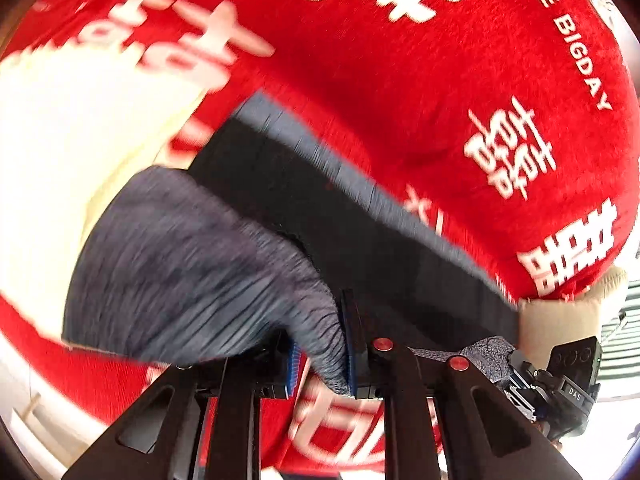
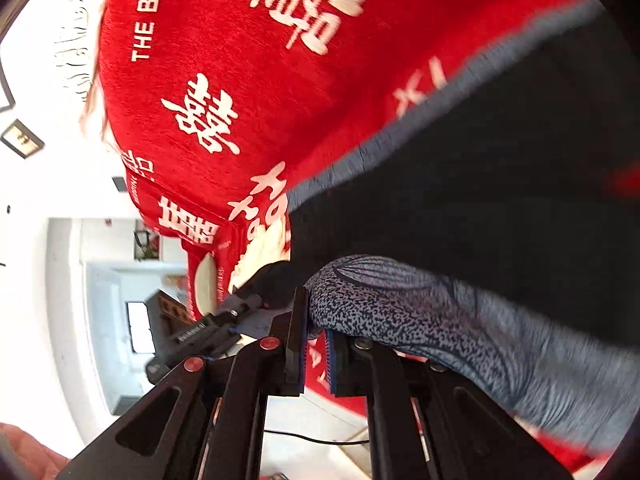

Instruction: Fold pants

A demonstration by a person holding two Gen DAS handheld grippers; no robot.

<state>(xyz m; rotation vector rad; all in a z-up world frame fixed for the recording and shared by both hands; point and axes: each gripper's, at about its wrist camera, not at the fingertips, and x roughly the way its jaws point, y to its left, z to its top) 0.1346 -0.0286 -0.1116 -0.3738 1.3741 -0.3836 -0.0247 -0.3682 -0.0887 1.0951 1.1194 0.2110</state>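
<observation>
So we're pretty early in the fold, I'd say. Both tools have a grip on the dark grey-blue heathered knit pants, and the fabric is stretched between them above the red plush bedspread with white characters and lettering.

In the left wrist view the left tool has its pads pinched on a bunched corner of the cloth at bottom centre, with a dark band of the pants running off toward the lower right of the frame, where the other tool shows. In the right wrist view the right tool is clamped shut on a speckled edge of the same garment, lower middle of the frame.

Everything is motion-blurred. No finished fold or crease that I can make out; how the rest of the pants lies, I can't tell. My guess: laying the edge over and smoothing are still to do.
</observation>
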